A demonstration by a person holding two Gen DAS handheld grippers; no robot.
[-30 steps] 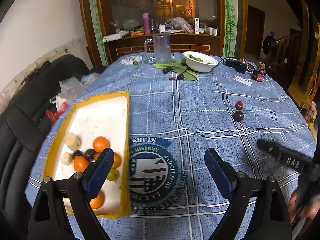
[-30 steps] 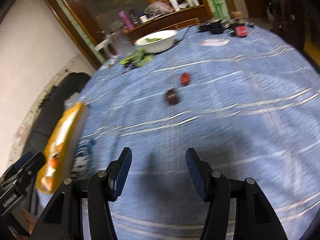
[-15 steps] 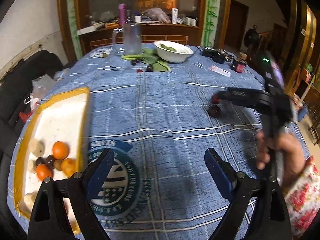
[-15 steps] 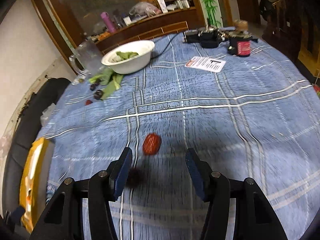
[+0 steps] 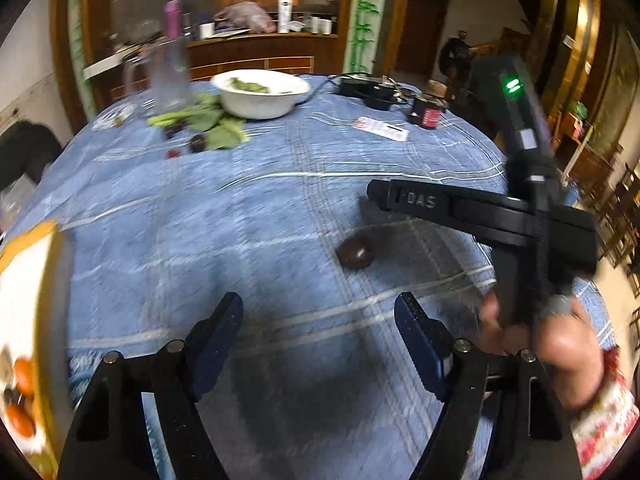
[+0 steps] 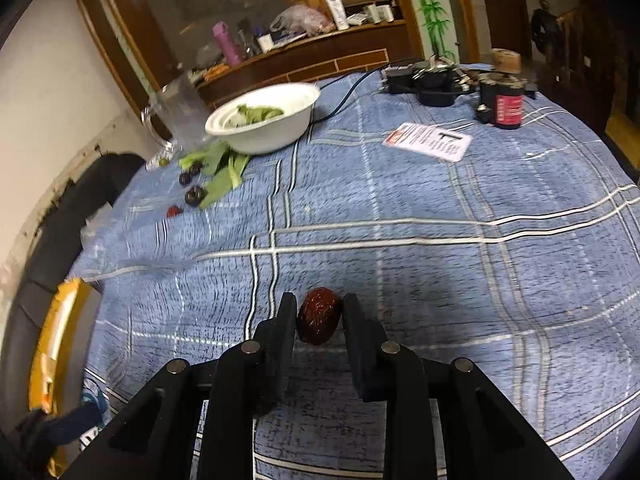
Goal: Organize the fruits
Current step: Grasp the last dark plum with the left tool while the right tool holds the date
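My right gripper [image 6: 319, 312] is shut on a wrinkled red date [image 6: 319, 321] just above the blue checked tablecloth. From the left wrist view the right gripper [image 5: 404, 200] reaches in from the right, above a dark round fruit [image 5: 355, 253] lying on the cloth. My left gripper [image 5: 320, 320] is open and empty, a little nearer than that fruit. The yellow-rimmed white tray [image 5: 24, 280] with orange and dark fruits [image 5: 22, 376] is at the far left; its rim also shows in the right wrist view [image 6: 56, 344].
A white bowl of greens [image 6: 264, 118] stands at the back, with green leaves [image 6: 220, 172], small dark fruits [image 6: 194, 196] and a red one [image 6: 173, 211] before it. A glass mug [image 6: 176, 116], a card [image 6: 428, 142], a red-labelled jar [image 6: 506, 106] and black electronics [image 6: 432, 80] are at the back.
My right gripper has moved down onto the red date and shut on it. The left gripper has swung right toward the dark fruit, so the tray slid to the left edge.
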